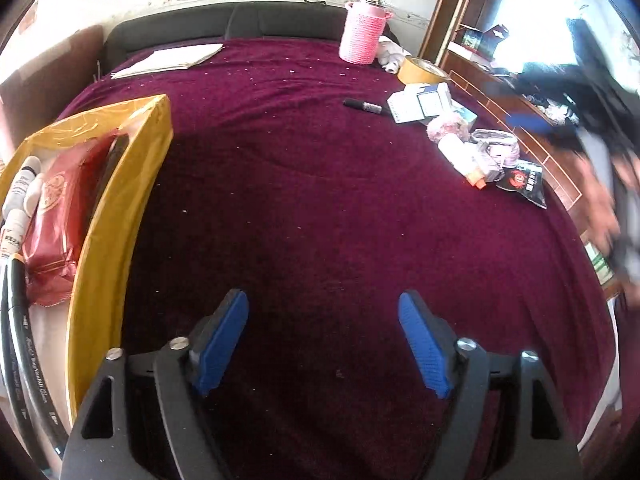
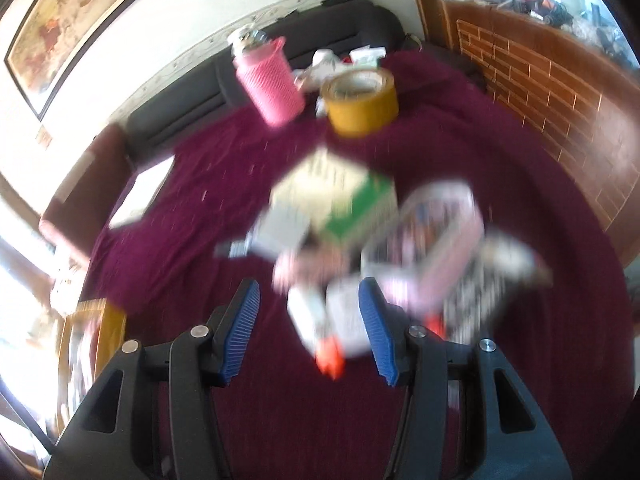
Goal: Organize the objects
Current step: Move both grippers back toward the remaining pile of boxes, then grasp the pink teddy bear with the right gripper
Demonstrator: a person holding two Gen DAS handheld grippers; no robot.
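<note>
The left wrist view alone shows the yellow box at nine o'clock, holding a red pouch, white bottles and a black tube. Its near wall stands just beside the left gripper, whose blue pads are spread wide with nothing between them. Bare maroon cloth fills the middle, giving open room up to twelve o'clock. A black marker lies alone at one o'clock, with the heap of small packets near the bed's right edge at two o'clock.

The right wrist view is smeared by motion. It shows that heap close up: a green and white box, a pinkish pouch and a white tube with an orange cap lying between the parted fingers of the right gripper; nothing is clamped. The pink flask and tape roll stand at twelve o'clock, near the headboard.
</note>
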